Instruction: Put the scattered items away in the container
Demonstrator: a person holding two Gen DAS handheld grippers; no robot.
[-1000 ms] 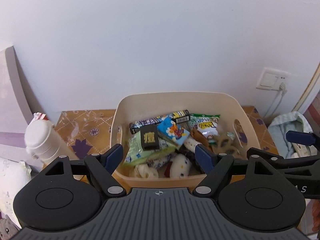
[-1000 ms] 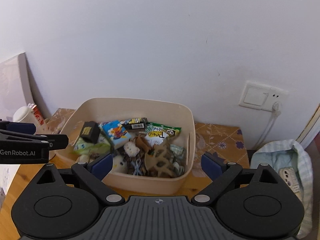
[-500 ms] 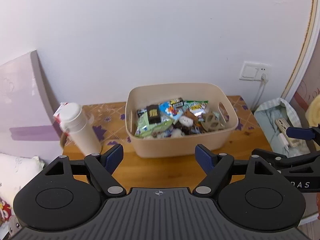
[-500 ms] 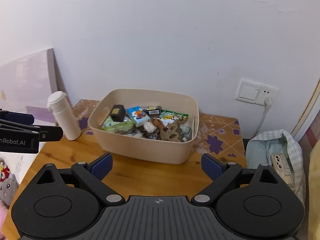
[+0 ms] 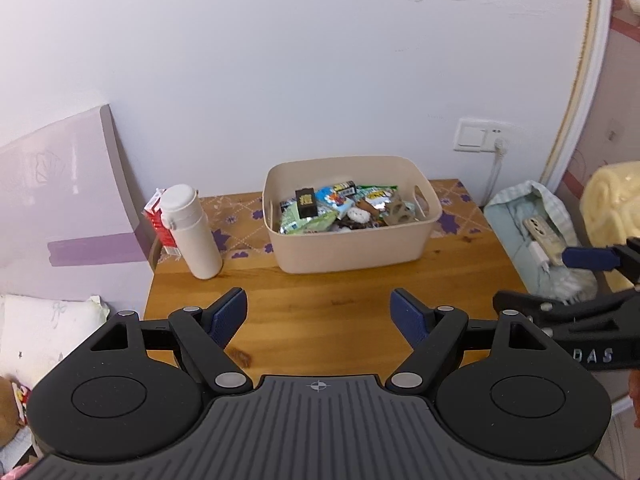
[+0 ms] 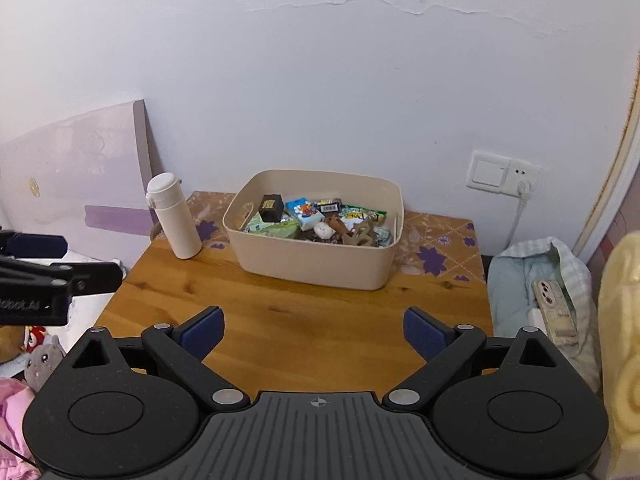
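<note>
My left tool (image 5: 318,314) was open, my right tool (image 6: 314,332) open too, both empty, tub (image 6: 316,266) full on worktop (image 6: 280,312)

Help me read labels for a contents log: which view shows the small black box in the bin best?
The right wrist view: the black box shows its yellow-printed front, unobstructed, atop the packets. In the left wrist view it is equally visible but slightly smaller.

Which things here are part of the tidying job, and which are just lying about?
Job: beige container, snack packets and small toys inside it, left gripper, right gripper.

Lying about: white bottle, red carton, phone on cloth bag.
</note>
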